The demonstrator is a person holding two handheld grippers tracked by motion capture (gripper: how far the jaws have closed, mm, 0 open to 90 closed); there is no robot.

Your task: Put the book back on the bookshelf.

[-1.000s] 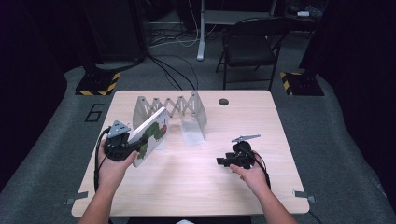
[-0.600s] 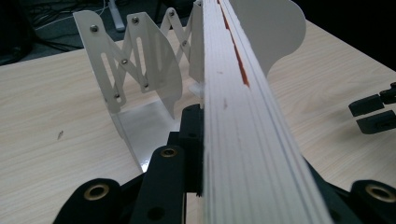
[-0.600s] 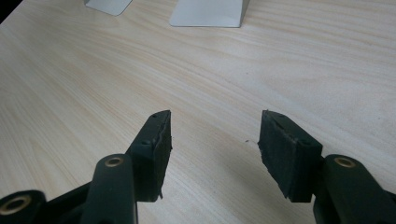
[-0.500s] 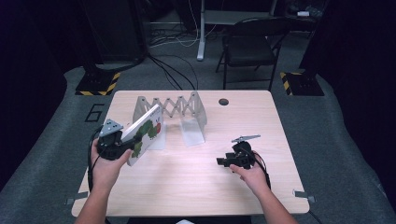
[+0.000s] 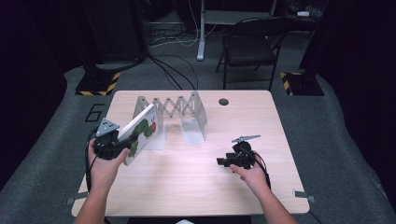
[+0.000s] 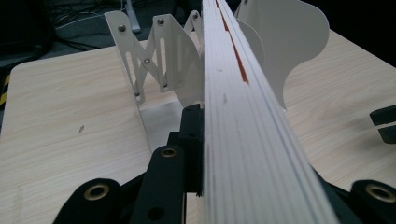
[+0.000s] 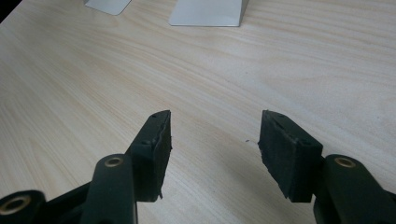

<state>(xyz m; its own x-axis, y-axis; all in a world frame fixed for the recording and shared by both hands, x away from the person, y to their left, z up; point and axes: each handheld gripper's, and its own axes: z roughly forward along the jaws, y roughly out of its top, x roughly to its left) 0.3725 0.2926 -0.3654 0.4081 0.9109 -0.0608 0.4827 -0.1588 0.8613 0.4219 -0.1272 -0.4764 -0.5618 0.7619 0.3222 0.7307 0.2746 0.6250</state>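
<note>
A pale wood table (image 5: 196,186) stands on grey floor (image 5: 336,140). A white folding rack (image 5: 180,112) stands on its far half, flat feet on the top. A dark round hole (image 5: 223,101) sits near the far edge.

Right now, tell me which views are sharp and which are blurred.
High view: evenly lit table, dark surroundings, slightly soft. Left gripper view: the book is blurred up close, the rack sharper. Right gripper view: right gripper and wood grain crisp.
</note>
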